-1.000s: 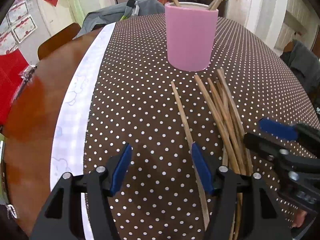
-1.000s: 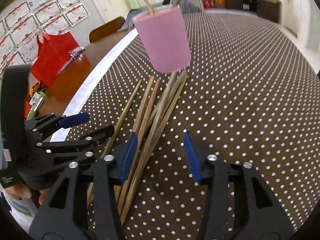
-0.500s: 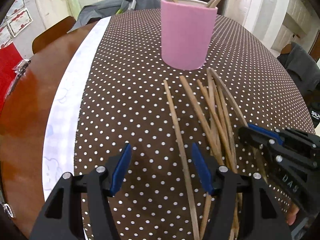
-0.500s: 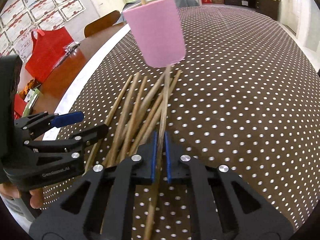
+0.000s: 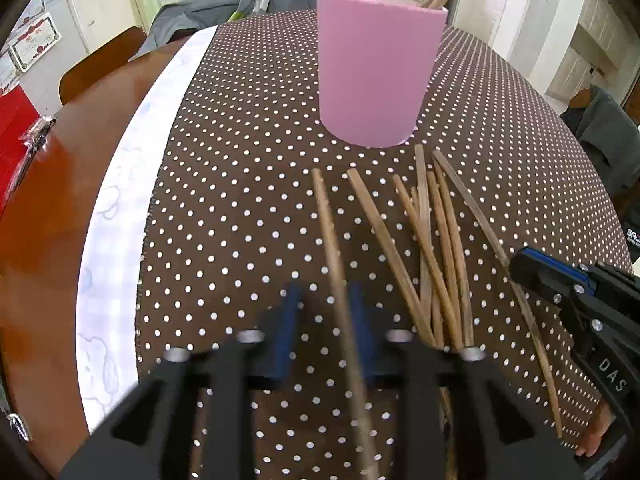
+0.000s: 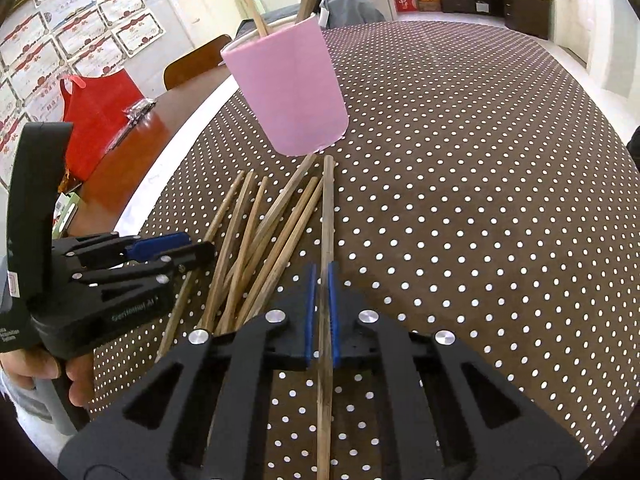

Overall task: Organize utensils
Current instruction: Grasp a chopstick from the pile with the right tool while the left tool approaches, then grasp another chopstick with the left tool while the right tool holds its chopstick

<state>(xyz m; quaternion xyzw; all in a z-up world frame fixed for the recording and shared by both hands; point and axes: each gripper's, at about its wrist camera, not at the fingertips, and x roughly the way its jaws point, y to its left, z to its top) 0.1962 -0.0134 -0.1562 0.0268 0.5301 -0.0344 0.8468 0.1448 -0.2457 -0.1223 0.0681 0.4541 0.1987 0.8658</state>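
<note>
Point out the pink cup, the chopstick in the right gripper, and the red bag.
pink cup (image 5: 376,76), left wrist view, middle of its side wall.
chopstick (image 6: 327,216), right wrist view, shaft ahead of the fingers.
red bag (image 6: 96,120), right wrist view, its front panel.

A brown tablecloth (image 5: 248,184) with white dots covered the wooden table (image 5: 52,216), a pale strip (image 5: 116,216) along its edge. A red bag (image 6: 100,120) sat on the table near a wooden chair (image 6: 192,64). Framed certificates (image 6: 72,40) lined the wall, and dark cabinets (image 6: 516,4) stood beyond.
</note>
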